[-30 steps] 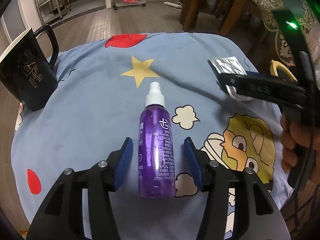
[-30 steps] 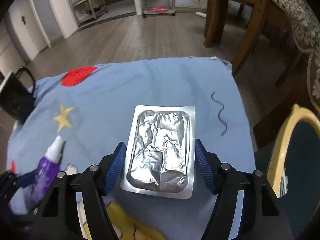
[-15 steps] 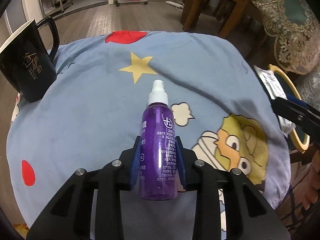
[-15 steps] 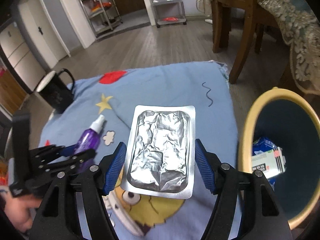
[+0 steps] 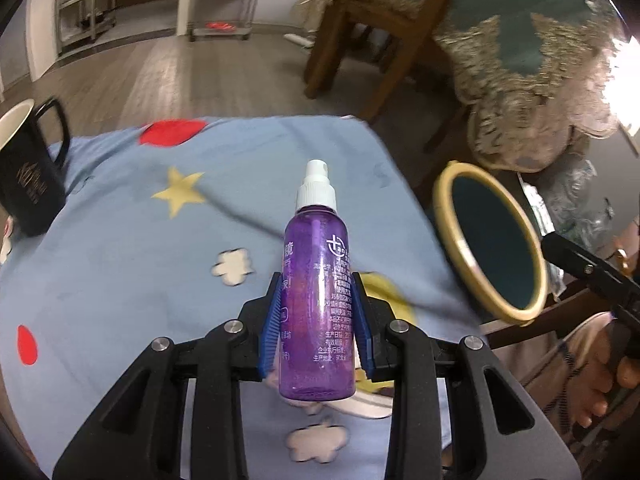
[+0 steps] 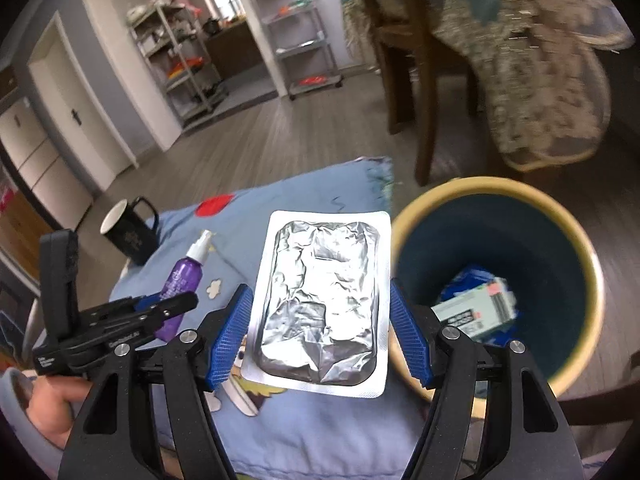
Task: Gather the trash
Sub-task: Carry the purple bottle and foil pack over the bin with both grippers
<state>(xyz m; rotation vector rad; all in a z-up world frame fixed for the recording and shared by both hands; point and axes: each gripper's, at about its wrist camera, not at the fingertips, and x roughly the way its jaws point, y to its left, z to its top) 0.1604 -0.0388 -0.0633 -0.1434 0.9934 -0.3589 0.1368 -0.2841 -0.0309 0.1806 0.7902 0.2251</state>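
While the left gripper (image 5: 316, 320) clamps its blue pads against the lower body of the purple translucent spray bottle with a white nozzle (image 5: 317, 288), the bottle points forward, away from the gripper, above the light-blue cartoon-print cloth (image 5: 120, 248). Ahead and to the left of this gripper, a black ceramic mug with a white interior (image 5: 28, 176) stands on the cloth. To its right, off the cloth edge, sits the round dark-blue bin with a cream-yellow rim (image 5: 494, 240).

The right gripper (image 6: 320, 332) holds the silver foil blister tray with a flat white border (image 6: 322, 300) by its two long edges, pads pressed against both sides; the tray lies flat between the fingers. Directly right of this gripper is the bin, with a white printed box (image 6: 476, 308) and blue packaging inside. The tray's right edge is just beside the bin rim, while most of the tray is over the cloth.
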